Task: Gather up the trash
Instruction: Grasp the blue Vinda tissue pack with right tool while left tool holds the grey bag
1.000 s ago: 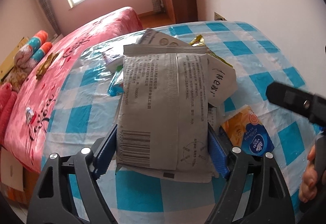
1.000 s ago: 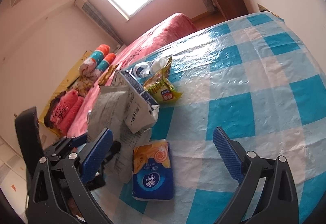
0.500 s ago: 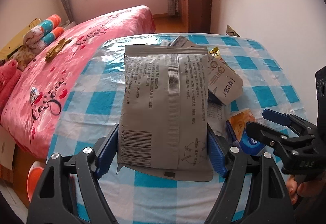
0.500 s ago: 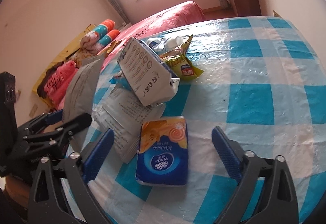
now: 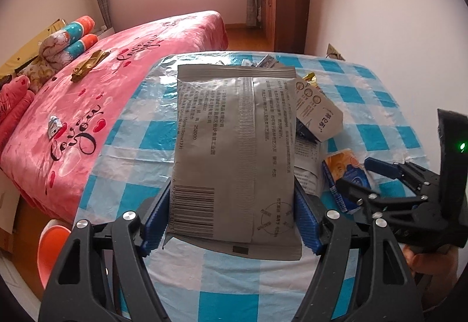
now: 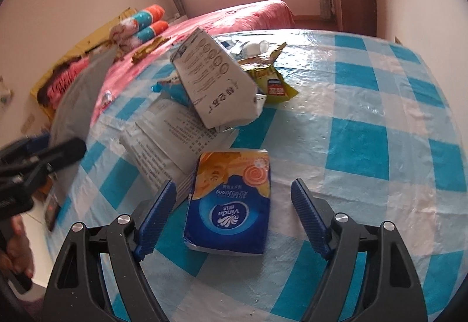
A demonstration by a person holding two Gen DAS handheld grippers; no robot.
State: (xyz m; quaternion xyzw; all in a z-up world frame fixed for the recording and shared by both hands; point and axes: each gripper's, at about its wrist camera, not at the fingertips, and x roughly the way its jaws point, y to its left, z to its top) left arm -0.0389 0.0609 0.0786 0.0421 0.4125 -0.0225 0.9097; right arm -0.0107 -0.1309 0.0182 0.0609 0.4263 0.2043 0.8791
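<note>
The left gripper has both blue pads pressed on the lower edges of a grey foil pouch, which is held clear above the checked tablecloth. The right gripper straddles a blue and orange tissue pack lying flat on the cloth; its jaws have just been closing, yet a gap shows on each side of the pack, so nothing is gripped. In judgement, the right should settle lower and centre on the pack's long sides before pinching. Beyond lie a grey carton, a printed white bag and a yellow wrapper, uncollected.
</note>
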